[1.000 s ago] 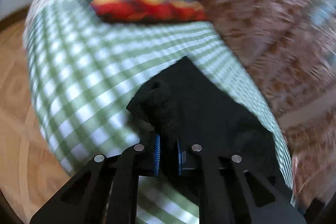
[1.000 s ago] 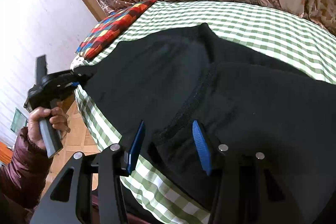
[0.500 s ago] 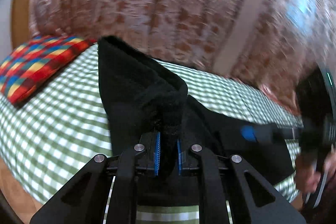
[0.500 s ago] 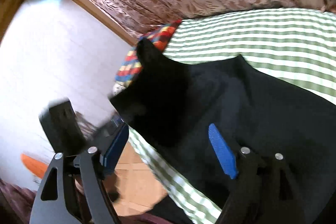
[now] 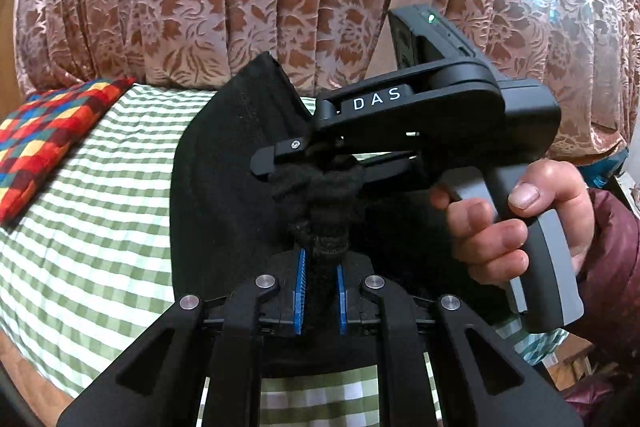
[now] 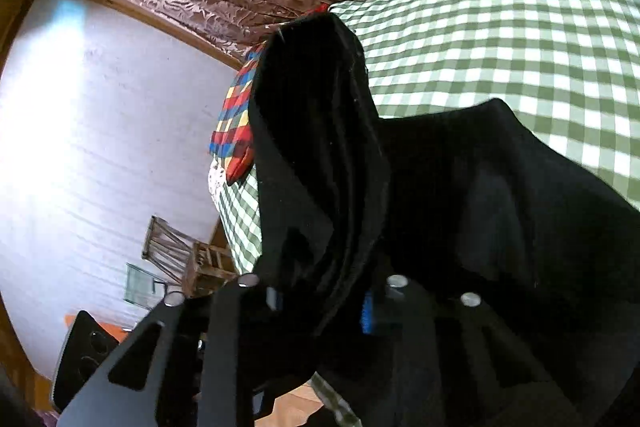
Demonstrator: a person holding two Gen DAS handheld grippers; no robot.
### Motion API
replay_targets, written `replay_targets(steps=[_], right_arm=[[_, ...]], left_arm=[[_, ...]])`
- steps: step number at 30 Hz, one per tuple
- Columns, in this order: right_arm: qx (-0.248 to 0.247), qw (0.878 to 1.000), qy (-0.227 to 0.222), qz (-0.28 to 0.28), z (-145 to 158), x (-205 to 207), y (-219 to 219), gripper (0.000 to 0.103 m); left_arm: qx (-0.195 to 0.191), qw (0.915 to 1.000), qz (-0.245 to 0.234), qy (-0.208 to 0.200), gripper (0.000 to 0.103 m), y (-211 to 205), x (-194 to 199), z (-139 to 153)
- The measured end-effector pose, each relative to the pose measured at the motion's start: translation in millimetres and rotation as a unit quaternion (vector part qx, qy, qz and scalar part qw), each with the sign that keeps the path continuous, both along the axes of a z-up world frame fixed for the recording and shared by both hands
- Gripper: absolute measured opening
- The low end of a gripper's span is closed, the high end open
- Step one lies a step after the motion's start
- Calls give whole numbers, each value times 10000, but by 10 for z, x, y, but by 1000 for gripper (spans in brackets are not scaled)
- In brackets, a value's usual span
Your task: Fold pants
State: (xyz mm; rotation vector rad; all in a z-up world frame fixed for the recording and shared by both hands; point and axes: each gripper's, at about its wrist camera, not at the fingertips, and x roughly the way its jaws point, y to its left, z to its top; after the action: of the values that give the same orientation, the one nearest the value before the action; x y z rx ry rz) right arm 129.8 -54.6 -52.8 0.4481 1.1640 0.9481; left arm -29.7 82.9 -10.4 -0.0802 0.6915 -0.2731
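Clearly both tongs, left [image 5: 319, 301] and "DAS"-marked right [image 5: 316, 163], pinch the black pants [image 5: 224, 187]

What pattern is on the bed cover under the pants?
Green and white checks on the bed cover, clearest in the right wrist view.

We see our right gripper [image 6: 324, 301] clamping a raised fold of the black fabric pants [image 6: 320, 131] above the green-and-white checked bedsheet [image 6: 500, 39].
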Motion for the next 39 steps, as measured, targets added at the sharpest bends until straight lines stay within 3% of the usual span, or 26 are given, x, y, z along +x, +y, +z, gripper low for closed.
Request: replay_targets(steps=[13, 14, 15, 18, 19, 21, 25, 30, 39], right_arm=[[9, 9996, -265, 63, 83, -31, 18, 14], [16, 9996, -278, 63, 95, -25, 23, 14], [18, 9995, -294, 56, 106, -27, 18, 14], [37, 9994, -340, 41, 144, -34, -8, 14], [33, 9994, -353, 40, 155, -38, -16, 14], [23, 9992, -399, 29, 195, -56, -46, 14], [114, 9985, -544, 12, 335, -122, -131, 14], [215, 9974, -687, -29, 508, -225, -234, 14], [455, 9944, -956, -31, 901, -475, -415, 14]], left_arm=[[104, 9999, 123, -54, 14, 15, -69, 36], [100, 9999, 117, -70, 17, 27, -95, 48], [84, 9999, 108, -80, 27, 45, -121, 60], [-141, 9998, -16, -155, 42, 131, -216, 98], [-287, 9994, -71, -178, 43, 200, -269, 117], [-884, 9958, -117, -205, 43, 448, -361, 140], [-1519, 9852, 750, -267, 43, 1071, -421, 173], [-1716, 9728, 1552, -125, 43, 1493, -367, 46], [-1921, 9737, 1212, 197, 43, 1195, -14, -151]])
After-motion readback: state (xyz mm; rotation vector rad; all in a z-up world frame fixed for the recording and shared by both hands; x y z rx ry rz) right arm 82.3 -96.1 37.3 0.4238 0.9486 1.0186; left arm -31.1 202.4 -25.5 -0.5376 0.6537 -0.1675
